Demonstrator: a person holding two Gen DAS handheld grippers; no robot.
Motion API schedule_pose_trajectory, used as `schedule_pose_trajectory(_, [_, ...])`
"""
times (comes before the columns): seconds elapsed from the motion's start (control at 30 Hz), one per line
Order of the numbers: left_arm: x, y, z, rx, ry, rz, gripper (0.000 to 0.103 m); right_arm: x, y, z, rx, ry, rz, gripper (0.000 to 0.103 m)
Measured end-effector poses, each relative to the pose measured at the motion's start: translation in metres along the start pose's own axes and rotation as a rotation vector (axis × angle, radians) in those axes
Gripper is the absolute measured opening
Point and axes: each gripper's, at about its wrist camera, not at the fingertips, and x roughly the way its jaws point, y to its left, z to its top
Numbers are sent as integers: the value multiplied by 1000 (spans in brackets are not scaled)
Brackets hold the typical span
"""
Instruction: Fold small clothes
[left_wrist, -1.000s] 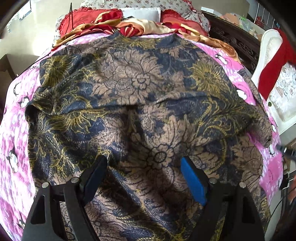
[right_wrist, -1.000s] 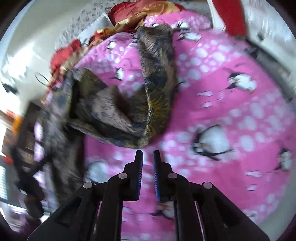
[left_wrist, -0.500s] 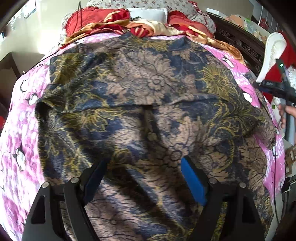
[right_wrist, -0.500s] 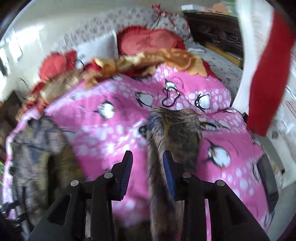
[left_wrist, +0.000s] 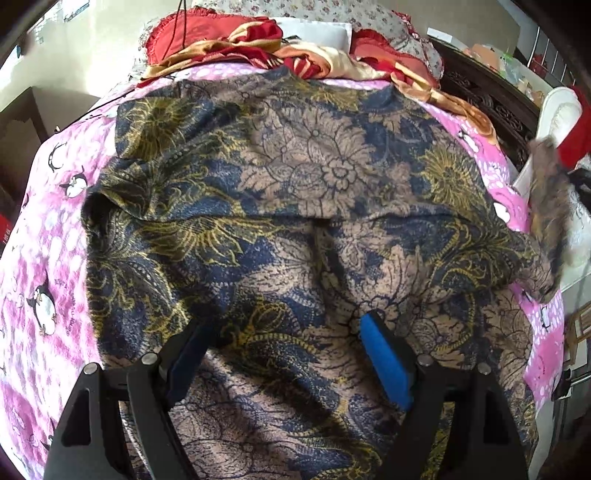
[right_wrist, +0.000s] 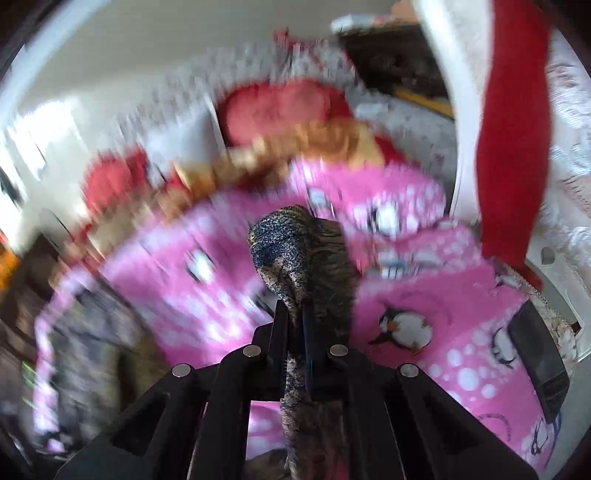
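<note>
Right hand-held gripper (right_wrist: 295, 325) is clenched on the batik garment's (left_wrist: 295, 206) sleeve end, lifted off the pink penguin bedspread (right_wrist: 443, 314), while the left hand-held gripper (left_wrist: 284, 354) hovers spread above the garment's lower body; judging by this, the sleeve fold is under way, and next calls for laying it across the body.

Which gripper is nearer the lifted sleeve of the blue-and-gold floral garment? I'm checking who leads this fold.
Right. The right gripper is shut on the lifted sleeve; the left gripper sits open over the garment's body, well aside.
</note>
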Motion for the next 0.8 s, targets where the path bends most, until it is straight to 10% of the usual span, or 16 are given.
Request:
schedule_pose_trajectory(0.17, [-9, 12, 3, -47, -23, -4, 85, -89, 39, 50, -22, -174, 195, 10])
schedule_pose_trajectory(0.37, [-33, 40, 9, -113, -86, 0, 85, -118, 148, 67, -192, -168, 337, 10])
schedule_pose_trajectory(0.8, [-47, 114, -3, -237, -114, 58, 85, 26, 352, -49, -414, 140, 494, 10])
